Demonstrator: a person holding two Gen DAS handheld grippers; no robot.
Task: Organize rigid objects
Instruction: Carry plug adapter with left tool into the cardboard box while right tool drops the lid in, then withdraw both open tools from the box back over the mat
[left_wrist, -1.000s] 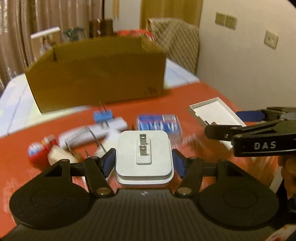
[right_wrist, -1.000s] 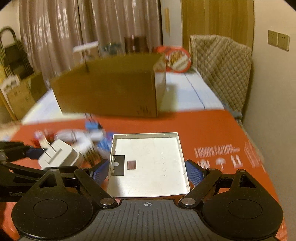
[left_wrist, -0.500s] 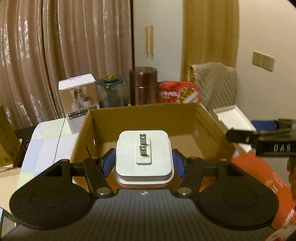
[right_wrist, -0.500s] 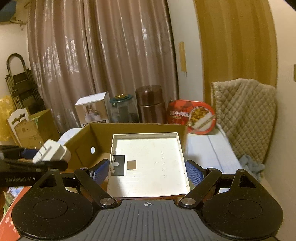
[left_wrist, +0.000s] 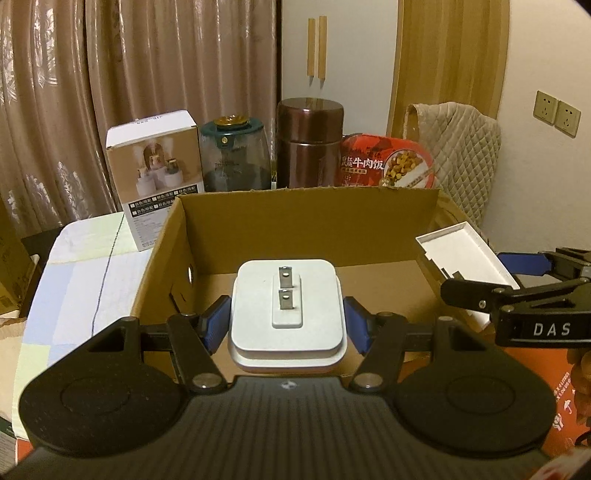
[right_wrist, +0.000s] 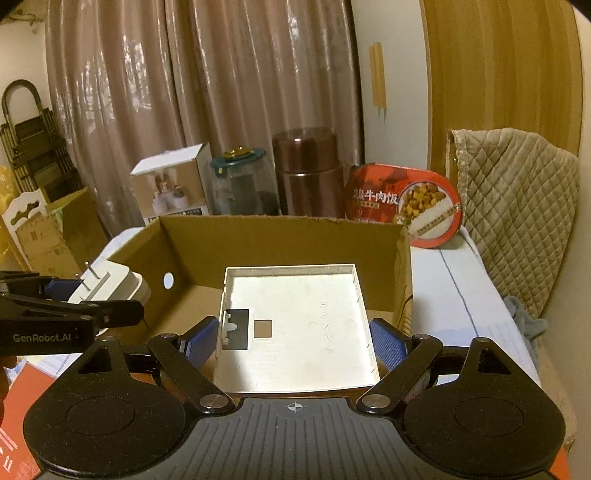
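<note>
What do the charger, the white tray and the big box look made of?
Charger: looks like smooth matte white plastic, with two metal prongs. White tray: thin moulded plastic, judging by its ribbed rim and cut-outs. Box: brown corrugated cardboard, ragged top edge.

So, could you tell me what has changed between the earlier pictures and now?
Both grippers carried their loads from above the red tabletop, up over the cardboard box. The left gripper now holds the white plug adapter above the box's open top, and the right gripper holds the white square tray there. Both grips are unchanged; nothing released.
</note>
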